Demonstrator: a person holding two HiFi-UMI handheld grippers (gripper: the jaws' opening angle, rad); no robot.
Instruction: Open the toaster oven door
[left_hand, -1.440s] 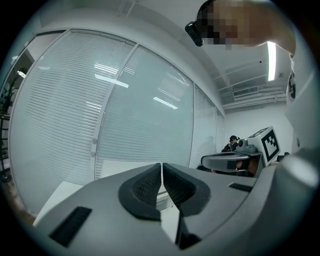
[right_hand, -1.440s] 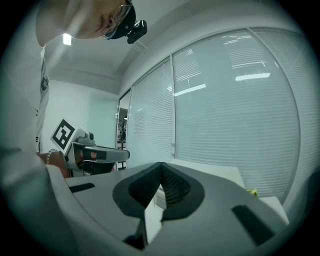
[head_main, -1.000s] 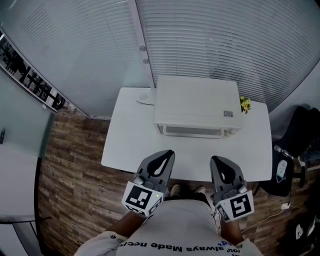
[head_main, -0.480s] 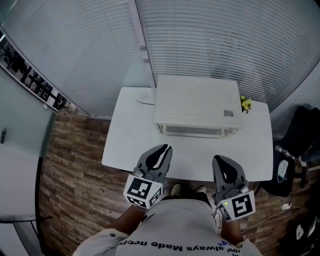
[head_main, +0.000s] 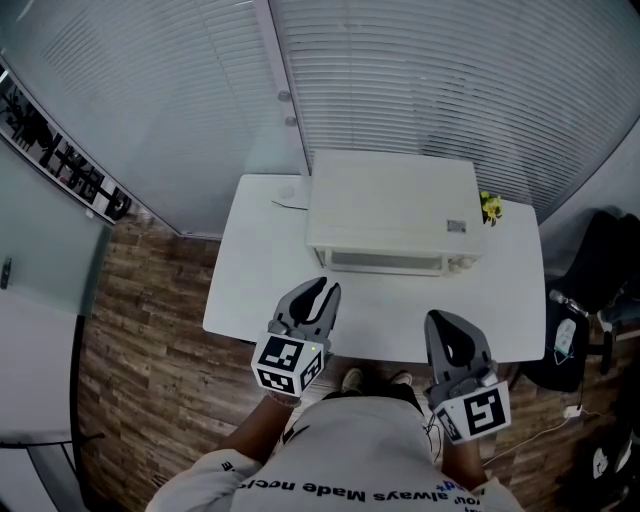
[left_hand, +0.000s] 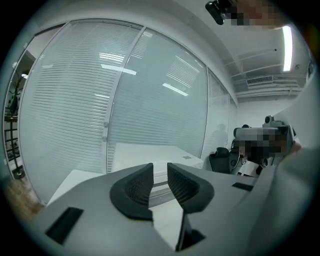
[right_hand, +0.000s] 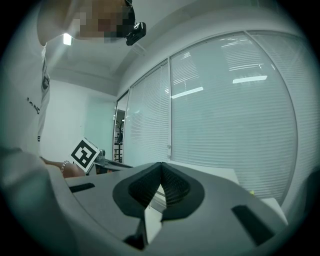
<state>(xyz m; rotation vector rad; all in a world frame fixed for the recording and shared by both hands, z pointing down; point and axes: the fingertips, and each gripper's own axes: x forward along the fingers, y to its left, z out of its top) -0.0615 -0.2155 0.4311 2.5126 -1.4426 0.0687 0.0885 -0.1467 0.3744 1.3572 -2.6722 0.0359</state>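
A white toaster oven (head_main: 392, 210) stands at the back of a white table (head_main: 250, 270), its glass door (head_main: 385, 262) closed and facing me. My left gripper (head_main: 320, 290) hovers over the table's front edge, left of the door and well short of it. Its jaws have just been opening and stand apart with nothing between them. In the left gripper view the gripper (left_hand: 160, 172) points at the oven (left_hand: 145, 150). My right gripper (head_main: 446, 322) hangs at the front edge on the right, shut and empty. The right gripper view shows this gripper (right_hand: 161, 171) with its pads meeting.
A small yellow thing (head_main: 490, 207) sits by the oven's right rear corner. A flat scrap (head_main: 290, 200) lies at the table's back left. Window blinds (head_main: 430, 80) close off the back. A dark chair and bags (head_main: 600, 275) stand on the right on the wooden floor (head_main: 140, 330).
My left gripper has moved forward over the table's front edge and its jaws have parted. The right gripper has stayed where it was.
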